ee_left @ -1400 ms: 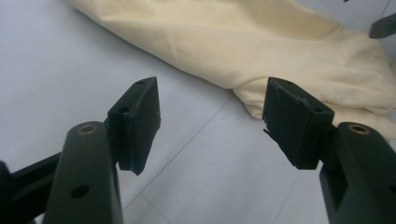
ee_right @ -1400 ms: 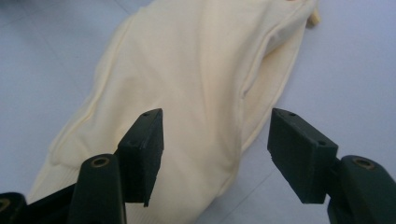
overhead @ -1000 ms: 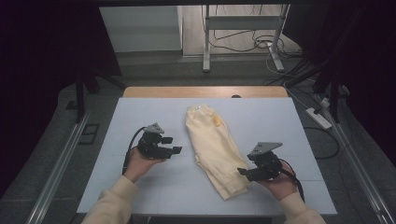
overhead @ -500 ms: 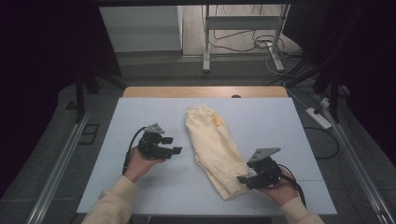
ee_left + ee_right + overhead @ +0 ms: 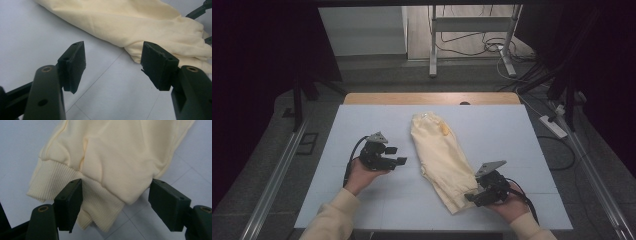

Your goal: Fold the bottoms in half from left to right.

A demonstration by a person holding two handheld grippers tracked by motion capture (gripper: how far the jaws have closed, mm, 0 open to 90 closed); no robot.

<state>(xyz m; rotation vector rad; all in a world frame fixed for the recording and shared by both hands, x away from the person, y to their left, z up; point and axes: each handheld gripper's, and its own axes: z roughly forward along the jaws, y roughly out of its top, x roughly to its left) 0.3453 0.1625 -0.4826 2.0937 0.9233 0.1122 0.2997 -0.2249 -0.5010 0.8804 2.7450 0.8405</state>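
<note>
Since a second ago the right gripper [image 5: 473, 196] has slid a little toward the near end of the cream garment [image 5: 439, 155]; the left gripper [image 5: 399, 155] has kept its spot. The right jaws have just been opening. In the right gripper view they stand apart on either side of the ribbed cuff [image 5: 75, 195]; the cloth lies between them, neither pad seen pressing on it. Released, then.

Left gripper: jaws spread, nothing between them, bare white table [image 5: 30, 45] beneath; the garment [image 5: 130, 22] lies just beyond its tips.

Garment: folded long and narrow, lying on the white table [image 5: 522, 140] near the middle, running from the far centre toward the near right. A small yellow mark [image 5: 444, 131] sits near its far end. The near end is at the right gripper.
</note>
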